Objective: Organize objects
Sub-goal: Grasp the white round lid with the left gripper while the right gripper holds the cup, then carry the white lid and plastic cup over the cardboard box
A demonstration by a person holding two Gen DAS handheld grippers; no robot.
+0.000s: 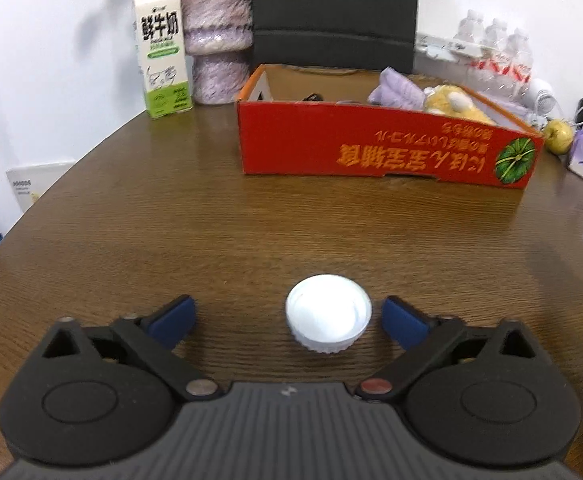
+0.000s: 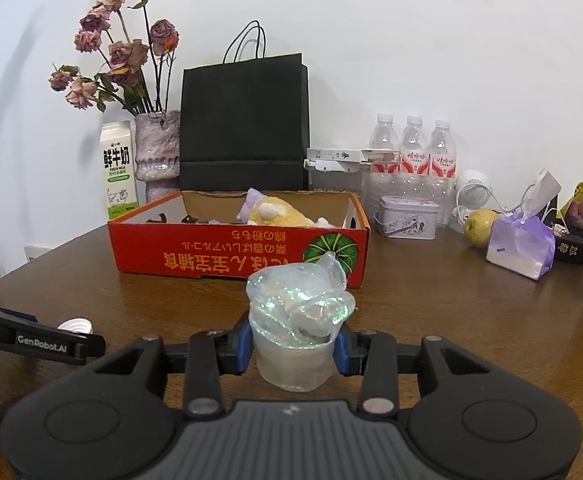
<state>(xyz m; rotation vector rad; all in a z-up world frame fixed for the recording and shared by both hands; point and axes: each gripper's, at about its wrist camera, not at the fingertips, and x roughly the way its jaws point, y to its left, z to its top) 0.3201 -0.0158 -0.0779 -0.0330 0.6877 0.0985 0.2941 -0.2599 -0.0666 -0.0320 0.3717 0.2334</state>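
A white ribbed cap [image 1: 328,316] lies open side up on the brown table [image 1: 171,220]. My left gripper [image 1: 287,312] stands open around it, and the cap sits nearer the right blue pad [image 1: 403,322] without touching either pad. The right gripper [image 2: 293,344] is shut on a clear plastic cup [image 2: 293,364] stuffed with glittery translucent film [image 2: 303,300]. In the right wrist view the left gripper [image 2: 31,340] and the cap [image 2: 76,325] show at the left edge. A red cardboard box [image 1: 371,148] [image 2: 231,248] holding a yellow plush toy [image 2: 275,216] stands further back.
Along the wall stand a milk carton [image 2: 118,172], a vase of dried roses [image 2: 158,152], a black paper bag [image 2: 245,124] and water bottles [image 2: 413,148]. A tin [image 2: 407,218], a yellow fruit [image 2: 480,226] and a purple tissue pack [image 2: 519,244] sit right of the box.
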